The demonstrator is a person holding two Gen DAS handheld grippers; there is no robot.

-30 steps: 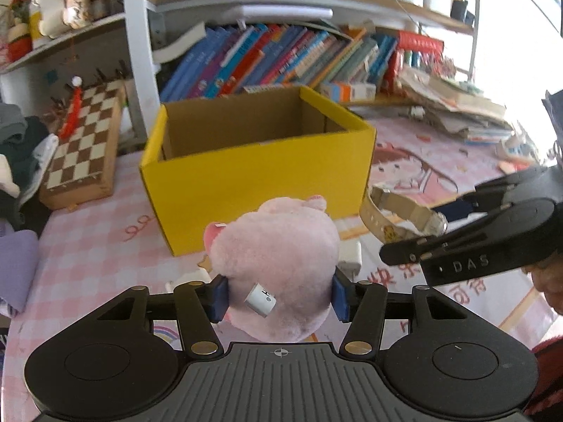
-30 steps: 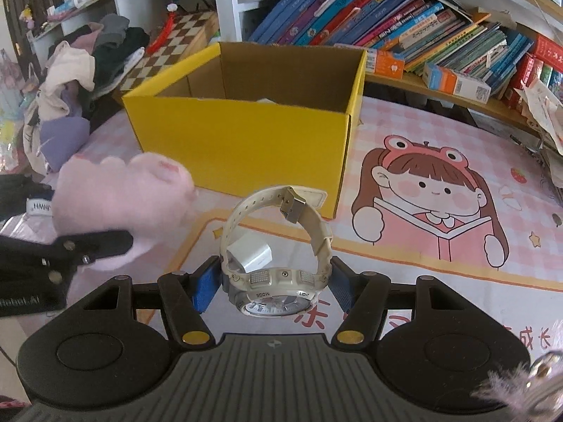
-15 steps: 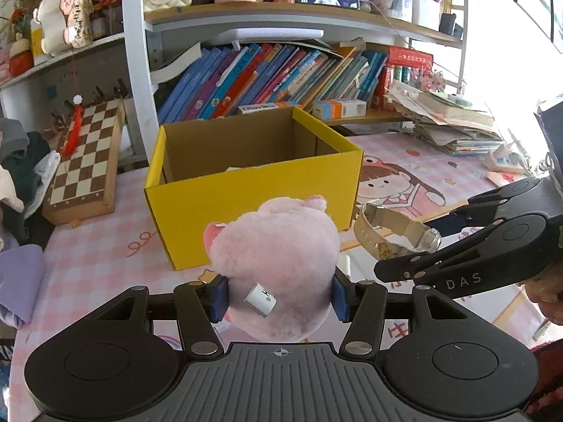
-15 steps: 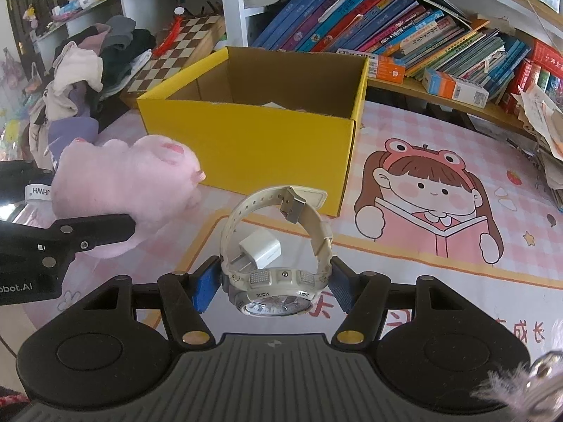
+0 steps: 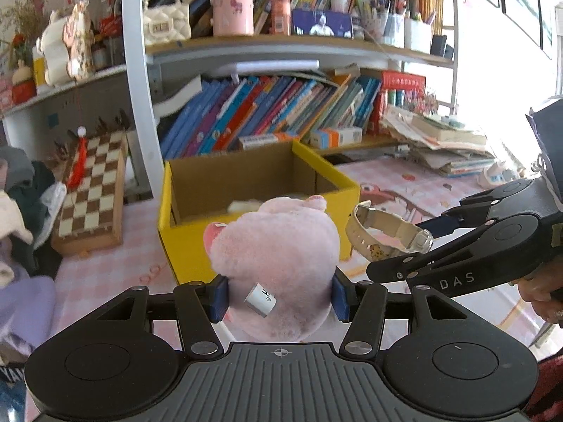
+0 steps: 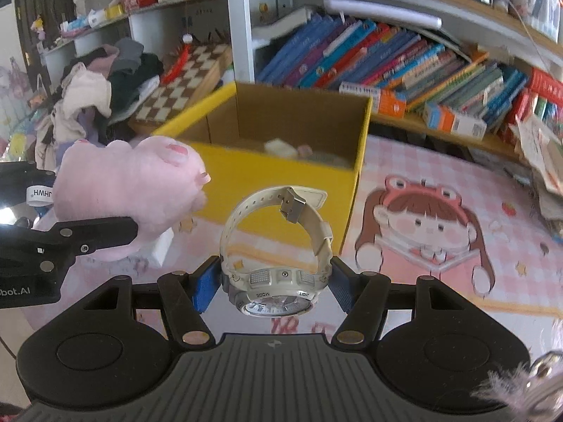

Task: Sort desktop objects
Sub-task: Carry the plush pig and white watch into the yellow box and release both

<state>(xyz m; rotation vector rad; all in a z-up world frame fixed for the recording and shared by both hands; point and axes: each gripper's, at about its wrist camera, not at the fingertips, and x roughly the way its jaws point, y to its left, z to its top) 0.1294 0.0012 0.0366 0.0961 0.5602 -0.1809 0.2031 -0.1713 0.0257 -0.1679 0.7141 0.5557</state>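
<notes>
Carry step right now: left tool (image 5: 279,297) clamps the pink plush toy (image 5: 278,263), right tool (image 6: 272,286) pinches the white wristwatch (image 6: 276,267), and next I'd say both need lifting over the yellow cardboard box (image 6: 281,165) rim before letting go.

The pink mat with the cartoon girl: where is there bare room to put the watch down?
Bare mat lies right of the yellow box, around the cartoon girl. It is crowded by the paper stacks and clothes pile.

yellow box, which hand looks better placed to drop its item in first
Probably left. The left gripper holds the pink plush squarely before the yellow box; the right gripper, holding the white watch, faces its right front corner.
</notes>
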